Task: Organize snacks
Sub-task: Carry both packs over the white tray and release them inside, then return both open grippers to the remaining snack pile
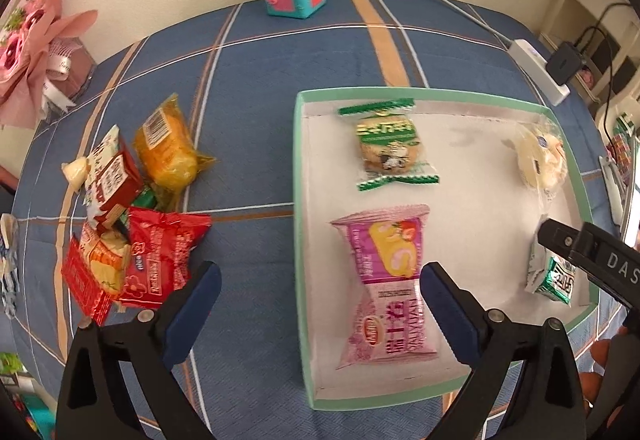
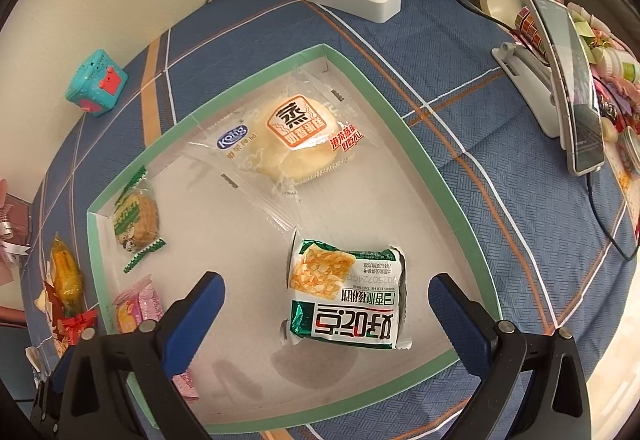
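Jaws are spread wide on both sides, nothing gripped. The left gripper (image 1: 320,300) is held over the near edge of the green-rimmed tray (image 1: 298,160); the pink roll-cake packet (image 1: 386,284) lies flat on the tray floor between the blue pads (image 1: 448,312), closer to the right-hand one, clear of both, its long axis running away from the camera. The right gripper (image 2: 326,310) is poised above the green-and-white cracker packet (image 2: 346,298), which lies flat inside the tray, between the pads but untouched, printed lettering upside down, long side running away from the camera.
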`<state>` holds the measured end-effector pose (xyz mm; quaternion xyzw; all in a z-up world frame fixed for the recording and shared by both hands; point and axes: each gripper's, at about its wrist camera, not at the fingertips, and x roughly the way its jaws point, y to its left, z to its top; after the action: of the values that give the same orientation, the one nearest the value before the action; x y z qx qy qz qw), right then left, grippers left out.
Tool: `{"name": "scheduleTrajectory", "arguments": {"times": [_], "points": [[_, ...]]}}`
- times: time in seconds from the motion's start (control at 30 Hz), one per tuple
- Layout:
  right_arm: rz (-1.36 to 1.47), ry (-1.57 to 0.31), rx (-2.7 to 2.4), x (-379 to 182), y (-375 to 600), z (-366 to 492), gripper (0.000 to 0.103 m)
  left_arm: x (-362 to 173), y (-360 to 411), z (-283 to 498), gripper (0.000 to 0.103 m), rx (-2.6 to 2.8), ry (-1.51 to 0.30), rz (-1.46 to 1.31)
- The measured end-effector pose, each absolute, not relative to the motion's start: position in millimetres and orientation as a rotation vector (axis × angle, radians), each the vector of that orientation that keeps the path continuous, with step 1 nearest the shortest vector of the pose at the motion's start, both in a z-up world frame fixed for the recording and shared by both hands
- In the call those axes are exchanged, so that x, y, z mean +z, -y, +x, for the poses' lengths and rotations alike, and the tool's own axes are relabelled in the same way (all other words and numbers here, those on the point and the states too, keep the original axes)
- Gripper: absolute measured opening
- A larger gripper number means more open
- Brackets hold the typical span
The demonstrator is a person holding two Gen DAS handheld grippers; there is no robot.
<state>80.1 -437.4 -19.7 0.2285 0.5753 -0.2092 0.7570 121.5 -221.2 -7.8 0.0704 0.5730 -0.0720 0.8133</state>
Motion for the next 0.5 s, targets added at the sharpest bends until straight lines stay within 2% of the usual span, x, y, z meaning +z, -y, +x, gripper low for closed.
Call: {"name": "scheduleTrajectory", "arguments": {"times": [0.5], "points": [[0.409, -1.249, -0.413, -5.1, 397.8, 80.2, 0.103, -0.9, 131.8, 141.6, 0.099, 0.064, -1.215, -0.059]]}}
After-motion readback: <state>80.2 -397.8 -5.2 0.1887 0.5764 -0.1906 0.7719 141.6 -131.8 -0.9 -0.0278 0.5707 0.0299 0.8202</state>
